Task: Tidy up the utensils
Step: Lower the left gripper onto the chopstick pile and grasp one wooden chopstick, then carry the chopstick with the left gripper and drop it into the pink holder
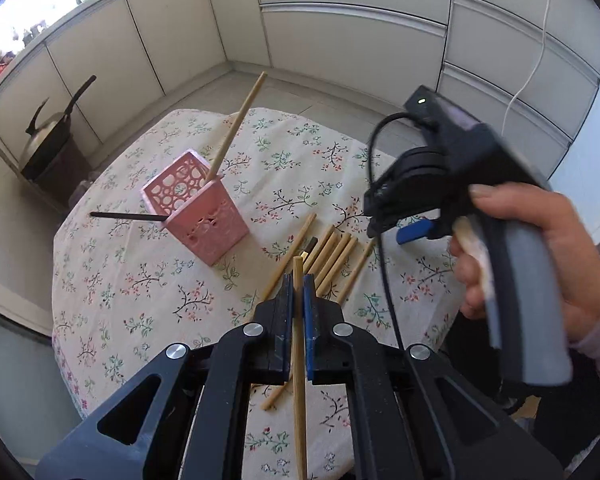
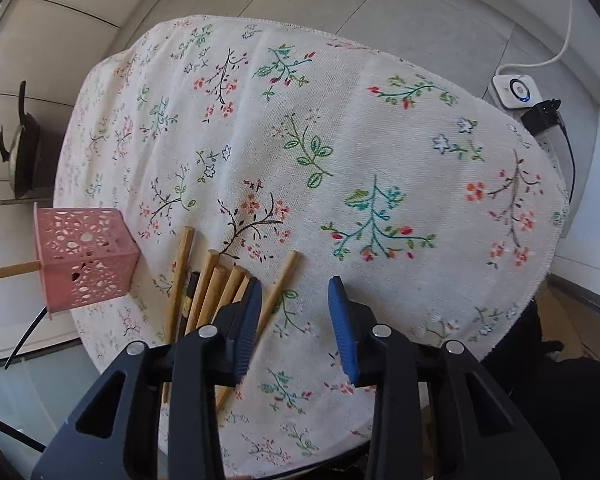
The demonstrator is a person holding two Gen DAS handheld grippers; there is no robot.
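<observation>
Only the left wrist view shows the left gripper (image 1: 298, 292) clamped on one wooden chopstick (image 1: 298, 360) above the floral tablecloth (image 1: 140, 280), and the person's hand (image 1: 539, 256). From the right wrist view, the right gripper (image 2: 296, 320) hangs wide apart. One pink holder (image 1: 198, 216) contains two chopsticks: one wooden (image 1: 238, 128), one black (image 1: 128, 216). Roughly six wooden chopsticks (image 2: 216, 292) and one dark one lie beside it.

No readable text, label or number anywhere (only floral print).
</observation>
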